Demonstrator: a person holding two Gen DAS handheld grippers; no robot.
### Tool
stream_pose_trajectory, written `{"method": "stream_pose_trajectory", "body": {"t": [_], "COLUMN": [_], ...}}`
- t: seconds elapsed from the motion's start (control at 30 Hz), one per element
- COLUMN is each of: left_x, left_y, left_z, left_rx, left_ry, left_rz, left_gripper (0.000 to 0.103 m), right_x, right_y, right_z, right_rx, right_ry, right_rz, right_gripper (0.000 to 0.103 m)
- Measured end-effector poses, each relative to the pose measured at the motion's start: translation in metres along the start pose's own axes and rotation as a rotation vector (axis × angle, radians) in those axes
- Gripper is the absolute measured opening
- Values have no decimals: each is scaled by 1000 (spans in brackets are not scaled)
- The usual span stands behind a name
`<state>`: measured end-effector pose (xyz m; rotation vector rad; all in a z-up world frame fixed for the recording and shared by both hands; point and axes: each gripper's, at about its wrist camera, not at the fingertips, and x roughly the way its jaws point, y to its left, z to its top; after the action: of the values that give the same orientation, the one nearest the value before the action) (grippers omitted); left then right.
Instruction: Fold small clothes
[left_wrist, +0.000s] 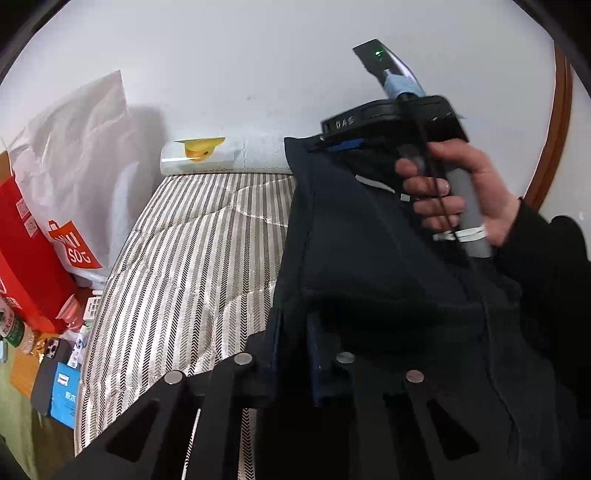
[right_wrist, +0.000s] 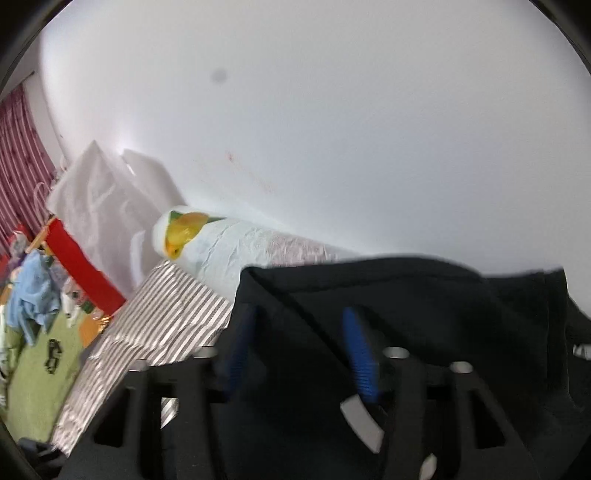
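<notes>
A dark garment (left_wrist: 369, 266) hangs in the air above the striped bed (left_wrist: 177, 273), its top edge stretched between the left tool (left_wrist: 295, 369), clenched on one end, and the right tool (right_wrist: 295, 350), blue pads closing around the other.

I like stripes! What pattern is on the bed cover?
Cream and dark stripes on the bed cover, sharpest in the left wrist view.

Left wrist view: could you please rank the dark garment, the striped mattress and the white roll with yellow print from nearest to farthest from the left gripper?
1. Dark garment, clamped in the left gripper.
2. Striped mattress, left, underneath.
3. White roll with yellow print, at the far wall.
</notes>
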<state>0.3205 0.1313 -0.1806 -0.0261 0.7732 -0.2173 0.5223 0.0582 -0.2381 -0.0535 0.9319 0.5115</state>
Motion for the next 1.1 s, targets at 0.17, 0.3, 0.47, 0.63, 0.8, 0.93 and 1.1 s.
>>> {"method": "stream_pose_trajectory", "body": {"t": [0.17,0.3,0.47,0.63,0.8,0.93,1.1], "left_x": [-4,0,3,4,3,0,-18], "left_y": [12,23,22,24,27,22,7], "left_z": [1,1,2,2,2,4,6], "left_rx": [-67,-107,-102,-123,-136,-137,-112], "left_ry": [-28,-2,24,31,30,27,-4], "left_rz": [40,47,71,82,100,98,89], "left_gripper": [8,8,12,21,30,34,35], "right_x": [1,10,29,-7,-77,-166,-292], "right_y": [11,20,34,21,-3,-29,-66], "right_z": [10,21,13,9,-13,-48,-118], "right_rx": [-17,-7,-62,-24,3,54,122], "right_ry": [-55,-75,-75,-59,-66,-91,-139], "right_rz": [36,37,-55,-38,-103,-171,-335], "right_gripper": [8,7,9,28,32,41,62]}}
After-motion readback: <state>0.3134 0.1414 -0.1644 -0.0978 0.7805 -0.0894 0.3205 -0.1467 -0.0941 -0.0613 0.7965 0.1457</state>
